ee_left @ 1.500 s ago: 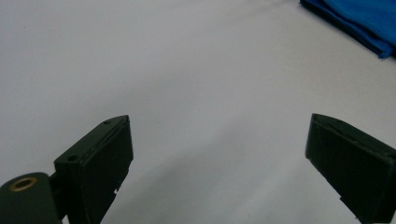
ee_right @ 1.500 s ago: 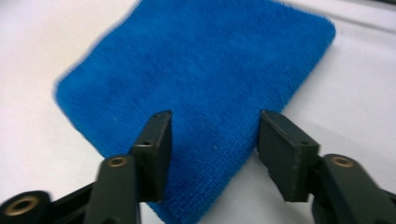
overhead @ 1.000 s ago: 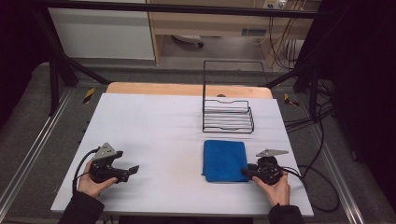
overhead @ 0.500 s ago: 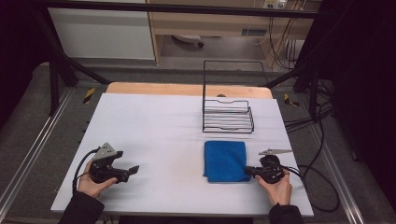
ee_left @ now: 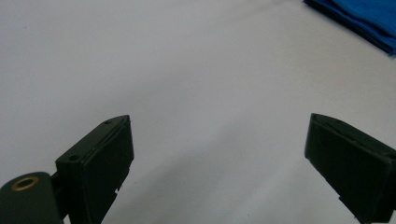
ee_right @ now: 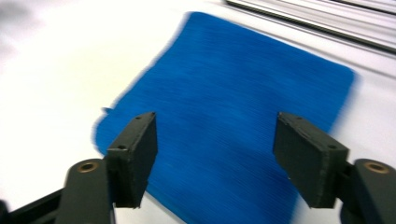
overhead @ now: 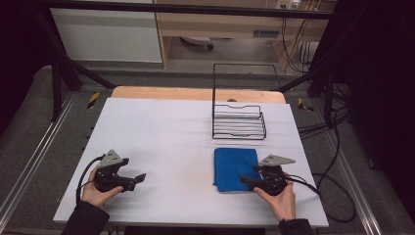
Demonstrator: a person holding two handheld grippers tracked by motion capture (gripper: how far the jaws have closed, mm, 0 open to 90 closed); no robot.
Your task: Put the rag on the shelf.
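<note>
Blue cloth [overhead: 236, 169] lies folded flat on the white table [overhead: 161, 132], on my right half, toward the near edge, just in front of the black wire rack [overhead: 239, 122] and apart from it. Its long axis runs away from me, near edge to far edge; the short side faces me. My right gripper [overhead: 243, 180] sits at the cloth's near right corner, jaws pointing left across that corner. In the right gripper view the cloth [ee_right: 233, 116] spreads under and beyond my jaws, which stand well apart; they have just been opening, and nothing is pinched between them. The pads look clear of the fabric, hovering over it rather than pressing. So the cloth is released and lying loose. My left gripper [overhead: 142, 177] is well off to the left, over bare table, pointing right toward the cloth. In the left gripper view its jaws stand wide with only table between them, and a corner of the cloth [ee_left: 364, 18] shows far off at the upper right. The right hand [overhead: 276, 196] is plainly the nearer one; the left hand [overhead: 98, 192] would have to cross open table to reach the cloth's left edge. My judgement: any next grip falls to the right gripper, taking the near short edge or right long edge, which lie directly ahead of its jaws.
</note>
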